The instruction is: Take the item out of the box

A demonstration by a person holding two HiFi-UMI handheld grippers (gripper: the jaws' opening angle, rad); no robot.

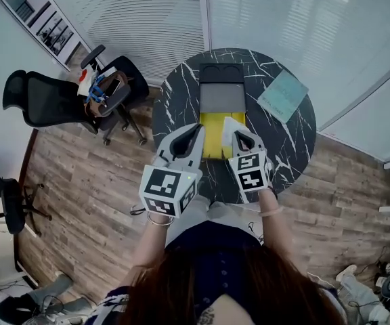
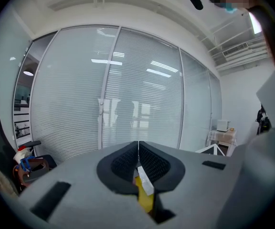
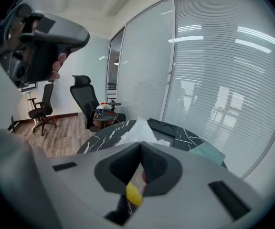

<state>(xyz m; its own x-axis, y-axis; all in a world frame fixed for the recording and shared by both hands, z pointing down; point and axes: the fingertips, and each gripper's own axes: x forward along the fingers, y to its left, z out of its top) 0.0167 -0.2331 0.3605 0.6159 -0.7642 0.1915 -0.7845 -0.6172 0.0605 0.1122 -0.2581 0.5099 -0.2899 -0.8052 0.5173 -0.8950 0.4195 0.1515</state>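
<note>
A flat yellow item [image 1: 214, 135] is held between both grippers over the near half of the round black marble table [image 1: 175, 107]. My left gripper [image 1: 195, 133] is shut on its left edge and my right gripper [image 1: 236, 134] on its right edge. In the left gripper view the jaws [image 2: 138, 144] meet over a yellow strip with a white label [image 2: 144, 193]. Yellow [image 3: 133, 193] also shows pinched in the right gripper [image 3: 140, 146]. The dark box [image 1: 222, 73] with a grey inner part [image 1: 222, 99] lies just beyond the item.
A teal pad [image 1: 284, 95] lies on the table's right side. Black office chairs [image 1: 53, 100] and a cluttered stool [image 1: 105, 87] stand on the wooden floor at the left. Glass walls with blinds [image 1: 147, 19] close the far side.
</note>
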